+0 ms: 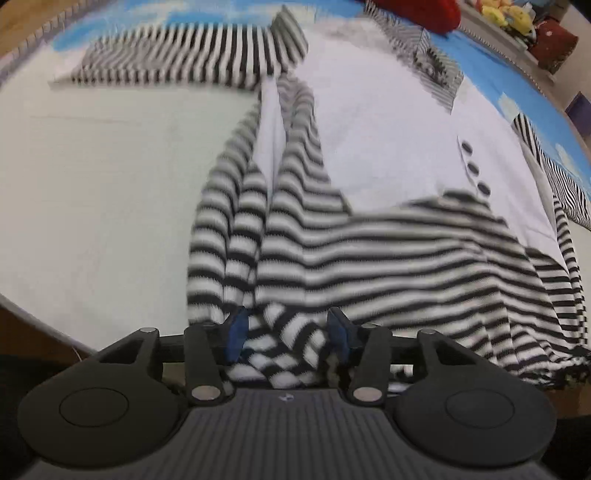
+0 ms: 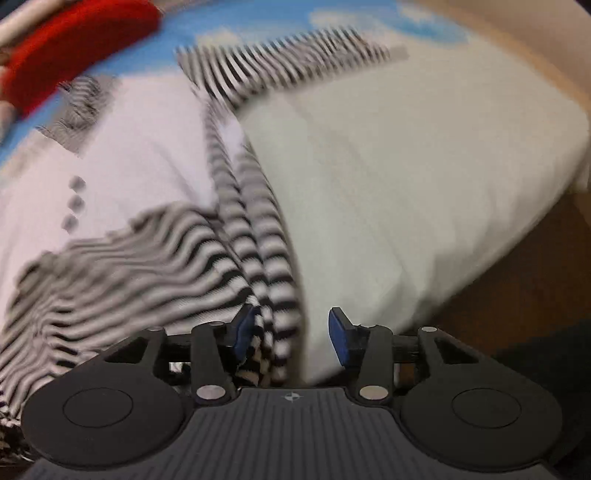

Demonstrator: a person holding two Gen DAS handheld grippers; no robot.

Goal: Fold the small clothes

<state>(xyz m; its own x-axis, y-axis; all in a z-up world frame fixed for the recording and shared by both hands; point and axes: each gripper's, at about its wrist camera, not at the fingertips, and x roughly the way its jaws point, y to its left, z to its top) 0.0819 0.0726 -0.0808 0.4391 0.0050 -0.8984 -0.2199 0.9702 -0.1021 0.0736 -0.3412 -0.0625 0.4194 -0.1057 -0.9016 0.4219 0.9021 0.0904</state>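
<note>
A small white top with black-and-white striped hem, sleeves and collar [image 1: 388, 140] lies on a white cloth. Three dark buttons [image 1: 473, 169] run down its front. My left gripper [image 1: 286, 325] has striped hem fabric [image 1: 280, 350] bunched between its blue pads, the jaws partly apart around it. In the right wrist view the same top [image 2: 122, 155] lies to the left, blurred. My right gripper [image 2: 291, 328] stands wide apart, with striped fabric [image 2: 266, 332] lying against its left pad only.
A white cloth [image 1: 92, 184] covers the table, over a blue sheet with clouds [image 1: 491, 74]. A red item [image 1: 424, 14] lies at the far edge, also in the right wrist view [image 2: 74, 48]. A wooden floor [image 2: 535, 280] shows past the table edge.
</note>
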